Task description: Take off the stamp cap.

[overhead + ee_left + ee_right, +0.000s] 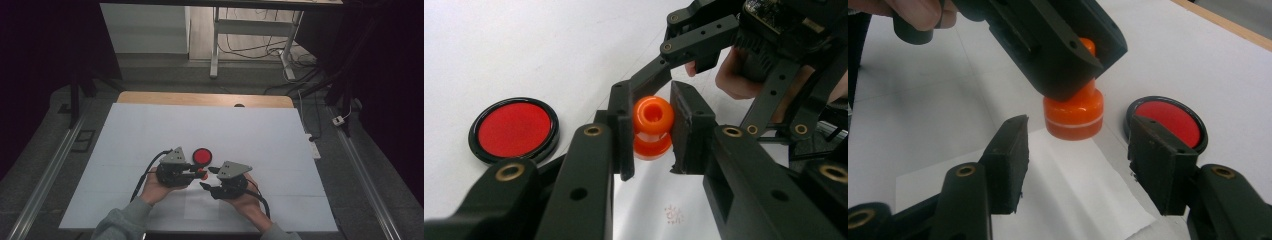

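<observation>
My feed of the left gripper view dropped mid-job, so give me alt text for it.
The left gripper is shut on the knob of an orange stamp, held above the white table. A round red ink pad lies on the table at its left, and the right gripper reaches in from the upper right.

Left hand-held gripper (198,173) clamps orange stamp (202,174); right hand-held gripper (209,179) close beside; red pad (202,156) behind.

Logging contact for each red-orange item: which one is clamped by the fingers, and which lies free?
The orange plastic knob-shaped stamp is clamped in the left gripper, held above the paper. The flat round red pad in its black case lies free on the white table.
</observation>
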{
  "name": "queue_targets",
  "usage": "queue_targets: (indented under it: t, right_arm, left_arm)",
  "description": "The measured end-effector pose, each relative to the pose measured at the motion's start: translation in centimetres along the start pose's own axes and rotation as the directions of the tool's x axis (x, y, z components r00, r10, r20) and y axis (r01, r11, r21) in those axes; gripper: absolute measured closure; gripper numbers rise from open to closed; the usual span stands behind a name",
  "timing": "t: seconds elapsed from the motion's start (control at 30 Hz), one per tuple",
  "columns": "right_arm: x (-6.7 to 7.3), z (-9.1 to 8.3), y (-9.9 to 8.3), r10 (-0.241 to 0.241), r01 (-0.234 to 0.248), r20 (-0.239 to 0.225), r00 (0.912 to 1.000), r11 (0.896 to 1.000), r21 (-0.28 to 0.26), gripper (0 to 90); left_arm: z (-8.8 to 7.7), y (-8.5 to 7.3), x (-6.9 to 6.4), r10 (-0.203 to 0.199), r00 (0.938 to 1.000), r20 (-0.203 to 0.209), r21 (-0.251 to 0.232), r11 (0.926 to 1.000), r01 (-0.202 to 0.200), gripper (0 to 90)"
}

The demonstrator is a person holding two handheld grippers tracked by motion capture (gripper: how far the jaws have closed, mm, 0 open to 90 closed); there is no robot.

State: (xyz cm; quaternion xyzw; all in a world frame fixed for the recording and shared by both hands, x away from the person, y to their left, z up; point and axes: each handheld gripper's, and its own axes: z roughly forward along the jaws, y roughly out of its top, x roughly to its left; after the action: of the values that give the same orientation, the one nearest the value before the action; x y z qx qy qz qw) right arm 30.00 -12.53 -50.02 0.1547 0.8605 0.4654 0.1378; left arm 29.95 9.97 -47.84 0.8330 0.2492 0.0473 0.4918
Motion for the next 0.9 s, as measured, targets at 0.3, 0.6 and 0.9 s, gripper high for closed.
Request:
queue_targets:
  t: [0.3, 0.6, 0.9]
  right_arm:
    - [0.13, 0.41, 0.19, 0.001, -0.001, -0.002, 1.0, 1.0, 0.01, 45.1]
    - [0.13, 0.64, 0.32, 0.002, -0.002, -0.002, 1.0, 1.0, 0.02, 52.4]
    - [0.14, 0.71, 0.34, -0.002, 0.002, -0.001, 1.0, 1.0, 0.02, 56.7]
  left_arm:
    - [-0.06, 0.01, 0.01, 0.0, 1.0, 0.001, -0.003, 1.0, 0.0, 72.7]
    - [-0.03, -0.01, 0.03, -0.001, 1.0, 0.003, -0.002, 1.0, 0.001, 72.7]
    - [-0.06, -0.01, 0.04, 0.0, 1.0, 0.003, -0.002, 1.0, 0.0, 72.7]
